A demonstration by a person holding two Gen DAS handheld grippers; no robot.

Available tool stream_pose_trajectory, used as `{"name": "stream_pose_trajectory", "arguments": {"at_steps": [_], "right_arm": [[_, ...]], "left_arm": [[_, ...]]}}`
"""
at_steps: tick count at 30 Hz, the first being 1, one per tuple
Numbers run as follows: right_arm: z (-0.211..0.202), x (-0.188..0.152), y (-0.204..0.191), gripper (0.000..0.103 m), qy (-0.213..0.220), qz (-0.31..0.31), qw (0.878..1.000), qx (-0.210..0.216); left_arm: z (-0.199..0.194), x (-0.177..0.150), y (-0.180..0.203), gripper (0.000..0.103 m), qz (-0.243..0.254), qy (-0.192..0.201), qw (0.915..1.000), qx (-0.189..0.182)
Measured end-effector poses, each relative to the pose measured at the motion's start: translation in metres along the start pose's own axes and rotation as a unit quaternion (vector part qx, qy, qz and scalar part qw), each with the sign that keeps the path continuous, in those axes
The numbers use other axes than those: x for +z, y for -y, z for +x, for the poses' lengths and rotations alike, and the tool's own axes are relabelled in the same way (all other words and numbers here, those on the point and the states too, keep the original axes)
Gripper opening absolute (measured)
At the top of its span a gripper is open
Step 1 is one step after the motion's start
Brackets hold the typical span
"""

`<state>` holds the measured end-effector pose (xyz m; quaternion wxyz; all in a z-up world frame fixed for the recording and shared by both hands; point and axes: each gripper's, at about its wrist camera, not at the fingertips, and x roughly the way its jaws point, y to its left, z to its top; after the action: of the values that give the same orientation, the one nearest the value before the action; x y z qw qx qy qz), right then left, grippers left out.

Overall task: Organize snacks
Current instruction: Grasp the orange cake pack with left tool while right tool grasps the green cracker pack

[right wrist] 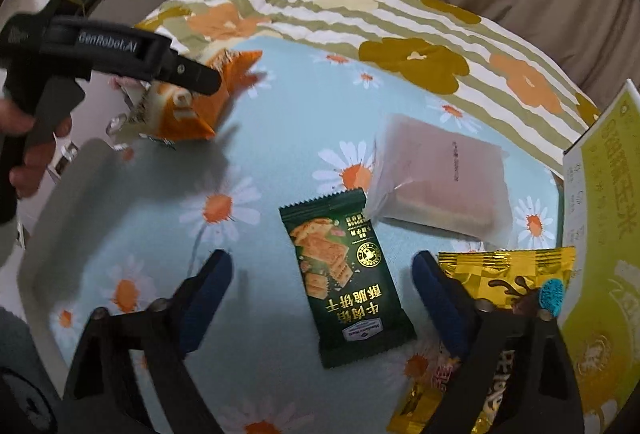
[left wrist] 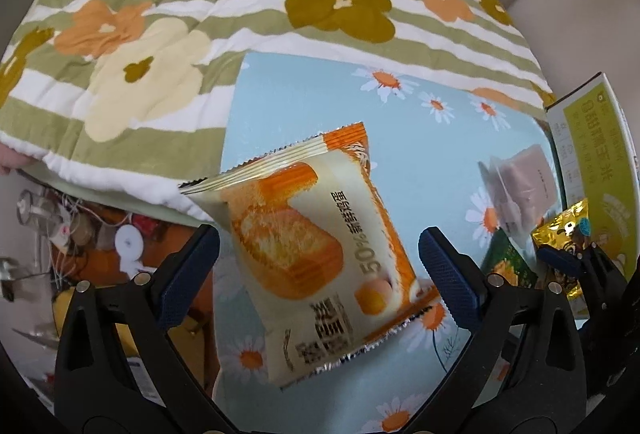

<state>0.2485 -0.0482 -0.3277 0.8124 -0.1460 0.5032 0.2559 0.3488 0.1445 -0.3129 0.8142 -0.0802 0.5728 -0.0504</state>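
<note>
Left claw (left wrist: 320, 270) spread wide around the orange cake packet (left wrist: 316, 246), pads apart from it, above the daisy-print desk (left wrist: 288, 94). Right claw (right wrist: 324, 298) also wide, hovering over the green biscuit packet (right wrist: 344, 282). Beside it: gold packet (right wrist: 508, 274), pale wrapped cake (right wrist: 440, 178), yellow box (right wrist: 604, 218).

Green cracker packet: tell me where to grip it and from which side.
Grip the green packet across its narrow middle, coming straight down from above. It lies flat on the daisy cloth, long axis running away from the right gripper, whose open fingers already straddle it. The crimped ends look too thin to hold well; the gold packet crowds its right side.
</note>
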Motion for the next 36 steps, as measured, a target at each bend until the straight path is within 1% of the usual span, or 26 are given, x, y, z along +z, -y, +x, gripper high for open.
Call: {"name": "stream_pose_trajectory", "arguments": {"at_steps": [5,9,10,12,13,14,16,19,25,27,30,31,32,36], "right_arm": [[0.004,0.002,0.005,0.086,0.000,-0.006,1.000,0.001],[0.005,0.003,0.008,0.086,0.002,-0.009,1.000,0.006],[0.005,0.002,0.009,0.086,0.002,-0.010,1.000,0.005],[0.005,0.002,0.010,0.086,0.001,-0.011,1.000,0.007],[0.005,0.001,0.011,0.085,0.000,-0.011,1.000,0.009],[0.007,0.002,0.012,0.078,-0.003,-0.012,1.000,0.011],[0.009,0.000,0.013,0.071,-0.013,-0.015,1.000,0.016],[0.009,-0.003,0.015,0.069,-0.016,-0.020,1.000,0.017],[0.009,-0.004,0.017,0.068,-0.018,-0.024,0.999,0.018],[0.008,-0.004,0.017,0.065,-0.018,-0.025,0.999,0.016],[0.007,-0.003,0.015,0.053,-0.016,-0.028,0.999,0.015],[0.006,-0.003,0.014,0.045,-0.015,-0.030,0.999,0.014],[0.006,-0.003,0.012,0.042,-0.015,-0.032,0.999,0.013],[0.004,-0.003,0.007,0.041,-0.014,-0.027,1.000,0.006]], "left_arm": [[0.009,0.002,-0.002,0.090,-0.001,-0.010,1.0000,0.001],[0.014,0.001,-0.004,0.086,-0.007,-0.017,0.9998,-0.006],[0.014,0.001,-0.004,0.082,-0.006,-0.019,0.9998,-0.007],[0.014,-0.001,-0.002,0.078,0.000,-0.020,0.9998,0.000],[0.014,-0.001,-0.001,0.073,0.002,-0.022,0.9998,0.002],[0.013,0.000,-0.001,0.069,0.001,-0.022,0.9998,-0.002],[0.012,0.000,-0.001,0.067,0.000,-0.022,0.9997,-0.005],[0.009,-0.001,0.001,0.066,0.005,-0.022,0.9997,-0.007],[-0.007,-0.003,0.009,0.066,0.018,-0.006,0.9998,-0.008],[-0.012,-0.004,0.010,0.066,0.019,-0.004,0.9997,-0.012],[-0.019,-0.006,0.012,0.066,0.021,0.002,0.9997,-0.012],[-0.022,-0.007,0.012,0.066,0.020,0.004,0.9997,-0.013],[-0.024,-0.008,0.012,0.066,0.020,0.005,0.9997,-0.012],[-0.035,-0.011,0.012,0.066,0.017,0.012,0.9997,-0.011]]}}
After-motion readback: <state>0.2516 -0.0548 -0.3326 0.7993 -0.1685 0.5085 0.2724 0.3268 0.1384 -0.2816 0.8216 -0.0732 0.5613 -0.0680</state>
